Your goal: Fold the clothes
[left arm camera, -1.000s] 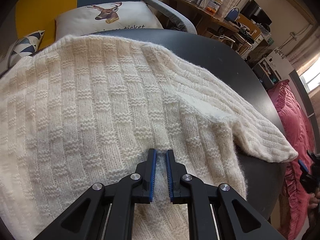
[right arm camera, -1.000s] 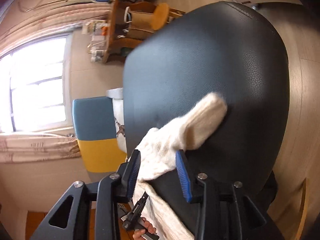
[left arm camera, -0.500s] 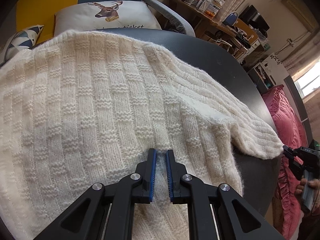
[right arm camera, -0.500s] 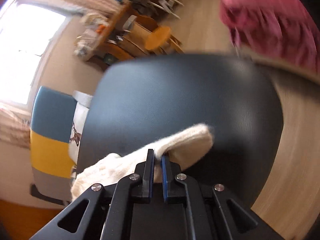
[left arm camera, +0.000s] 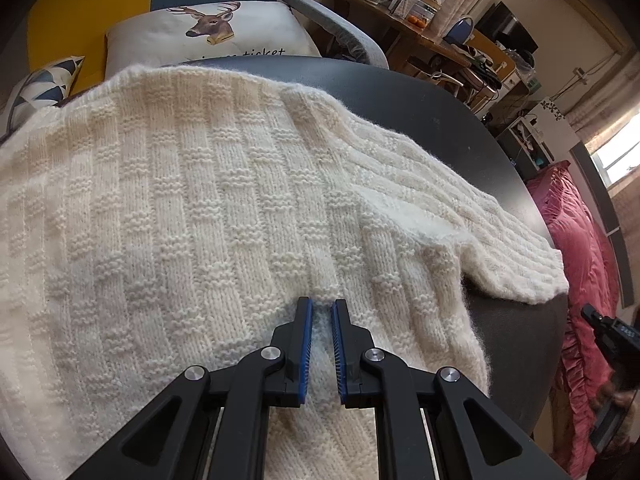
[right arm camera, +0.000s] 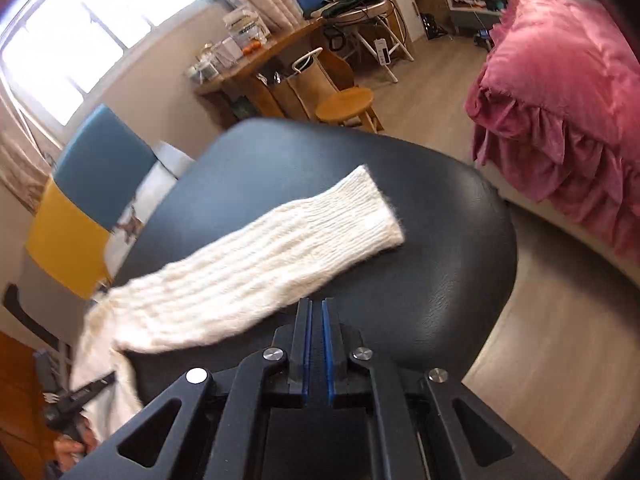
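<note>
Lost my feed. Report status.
Left gripper pinching sweater. Right gripper shut, empty, beside sleeve flat on table. Nothing in the way.

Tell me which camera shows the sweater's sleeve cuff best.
The right wrist view: the sleeve lies flat across the black table, its cuff fully visible. The left wrist view shows mostly the sweater body, the cuff distorted at the frame edge.

The sweater [left arm camera: 208, 216] is creamy white with bumpy knit squares, the table [right arm camera: 420, 280] is black, the blanket [right arm camera: 560, 120] is pink, and the white pillow [left arm camera: 208, 36] has a brown deer on it.
</note>
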Demonstrator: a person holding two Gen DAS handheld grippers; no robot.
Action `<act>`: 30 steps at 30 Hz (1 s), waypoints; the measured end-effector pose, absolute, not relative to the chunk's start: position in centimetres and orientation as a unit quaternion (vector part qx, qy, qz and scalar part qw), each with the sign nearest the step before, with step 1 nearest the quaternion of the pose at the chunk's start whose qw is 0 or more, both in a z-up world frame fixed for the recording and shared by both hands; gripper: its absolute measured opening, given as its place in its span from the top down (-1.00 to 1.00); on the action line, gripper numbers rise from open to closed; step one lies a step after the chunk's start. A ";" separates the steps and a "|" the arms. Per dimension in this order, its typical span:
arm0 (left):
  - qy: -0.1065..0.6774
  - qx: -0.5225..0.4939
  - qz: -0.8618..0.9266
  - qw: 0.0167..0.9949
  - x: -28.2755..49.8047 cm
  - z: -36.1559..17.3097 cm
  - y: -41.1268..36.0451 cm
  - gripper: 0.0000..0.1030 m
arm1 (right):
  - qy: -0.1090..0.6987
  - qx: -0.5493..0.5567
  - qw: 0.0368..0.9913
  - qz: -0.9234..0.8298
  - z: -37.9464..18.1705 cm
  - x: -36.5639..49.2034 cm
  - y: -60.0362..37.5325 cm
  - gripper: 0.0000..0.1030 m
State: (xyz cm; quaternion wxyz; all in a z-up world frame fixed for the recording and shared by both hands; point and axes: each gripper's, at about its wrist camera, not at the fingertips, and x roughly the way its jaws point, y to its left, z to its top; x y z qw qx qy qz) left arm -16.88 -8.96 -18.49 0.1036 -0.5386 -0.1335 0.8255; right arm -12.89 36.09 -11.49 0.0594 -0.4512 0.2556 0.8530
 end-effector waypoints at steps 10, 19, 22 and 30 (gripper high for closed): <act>-0.120 -0.552 0.820 0.091 -17.7 -16.3 -9.2 0.79 | 0.123 -0.513 0.026 0.849 -12.7 -19.6 33.5 0.69; -0.088 -0.522 0.843 0.091 -23.7 -13.5 -9.5 0.79 | -0.041 -0.553 0.055 0.830 -15.0 -22.2 30.1 0.69; -0.075 -0.518 0.847 0.087 -27.1 -13.7 -8.8 0.79 | -0.057 -0.553 0.071 0.828 -15.2 -22.4 30.3 0.65; -0.050 -0.536 0.838 0.091 -30.9 -15.5 -6.6 0.79 | -0.043 -0.546 0.107 0.830 -15.4 -21.2 32.5 0.61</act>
